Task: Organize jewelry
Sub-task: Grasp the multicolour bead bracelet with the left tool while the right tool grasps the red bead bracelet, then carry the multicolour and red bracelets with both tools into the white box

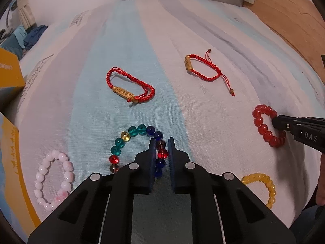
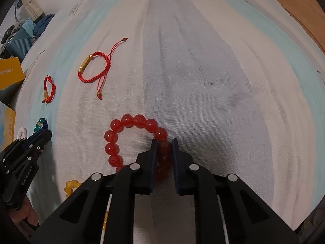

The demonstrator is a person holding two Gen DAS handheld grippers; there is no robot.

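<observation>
A striped bedsheet in pale blue, white and grey covers the bed. Yellow boxes sit at its left edge (print unreadable). Farther off, blue clothes lie heaped beside a teal suitcase. A wooden headboard stands at right.

left gripper clamped, right gripper clamped
</observation>
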